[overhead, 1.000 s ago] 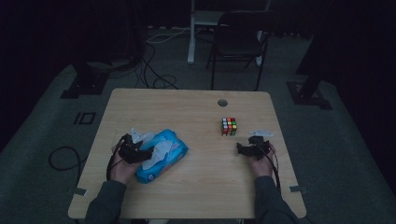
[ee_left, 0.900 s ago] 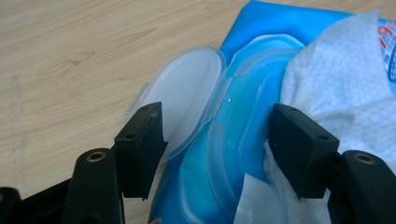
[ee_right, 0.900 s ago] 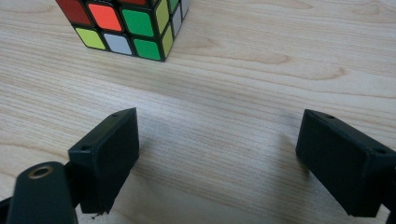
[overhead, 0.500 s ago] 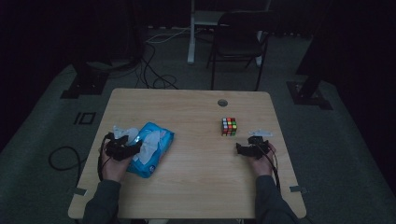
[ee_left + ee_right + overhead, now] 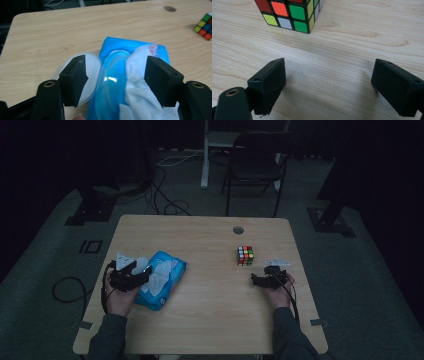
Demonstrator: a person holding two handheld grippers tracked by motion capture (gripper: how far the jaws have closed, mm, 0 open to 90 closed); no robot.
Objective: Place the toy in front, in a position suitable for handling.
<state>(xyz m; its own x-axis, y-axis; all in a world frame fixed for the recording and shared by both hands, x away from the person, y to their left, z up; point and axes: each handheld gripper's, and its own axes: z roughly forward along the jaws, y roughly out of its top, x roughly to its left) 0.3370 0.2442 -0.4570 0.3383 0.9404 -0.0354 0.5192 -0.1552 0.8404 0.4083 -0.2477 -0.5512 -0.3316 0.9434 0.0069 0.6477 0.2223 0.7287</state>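
High view, left side: the left gripper is sitting at the desk's left edge, touching the near-left end of the blue wipes pack, which is lying flat at a slant.
High view, right side: the right gripper is resting on bare wood, with the puzzle cube near it, apart.
High view, background: a dark chair and loose cables are lying on the floor beyond the desk.
Left gripper view, jaws: standing wide apart, gripping nothing; the wipes pack is lying between and beyond them.
Left gripper view, pack: glossy blue film, clear oval lid flipped open, crumpled white wipe poking out.
Left gripper view, writing: red print, too blurred to read.
Right gripper view, jaws: spread wide over pale wood grain, empty.
Right gripper view, cube: the puzzle cube is standing ahead, showing red, orange, green, yellow and white squares.
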